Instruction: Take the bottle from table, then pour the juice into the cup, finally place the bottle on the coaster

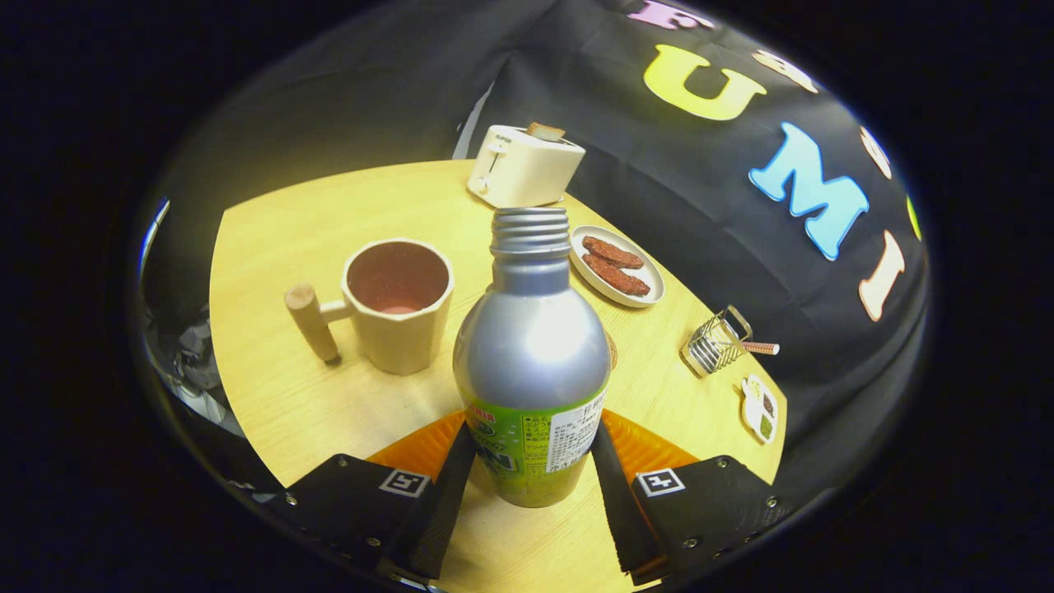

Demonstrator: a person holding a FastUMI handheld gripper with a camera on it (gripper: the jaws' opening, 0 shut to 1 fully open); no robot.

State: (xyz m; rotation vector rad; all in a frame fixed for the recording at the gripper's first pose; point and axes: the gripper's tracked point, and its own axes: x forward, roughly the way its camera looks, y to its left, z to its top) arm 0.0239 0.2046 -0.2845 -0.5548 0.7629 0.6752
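Pale wood forms the tabletop (280, 247), which is backed by a black cloth wall. At the near side of it a silver metal bottle (531, 346) with a green label and an uncapped threaded neck is seen standing upright, placed between the two fingers of the gripper (532, 469). Both fingers are pressed against the lower, labelled part of the bottle, one on each side, so the bottle is clamped; whether its base is touching the wood or raised just above it cannot be told.

Just beyond the bottle and to its left a beige faceted cup (399, 305) with a wooden peg handle is set upright, its handle turned away from the bottle. A dark reddish interior is shown, with a paler patch at the bottom; whether that is liquid cannot be told. A sliver of a brown round object is glimpsed at the bottle's right shoulder, mostly hidden behind it.

Farther back a cream toaster (523, 165) is placed, with a slice of toast raised from its slot. To the right of the bottle's neck lies a small oval plate (650, 268) on which two brown pieces of food are laid. Well to the right a wire rack (715, 344) with a striped stick is seen, and nearer the edge a small white dish (759, 408).

The gripper is held low, pointed across the table.
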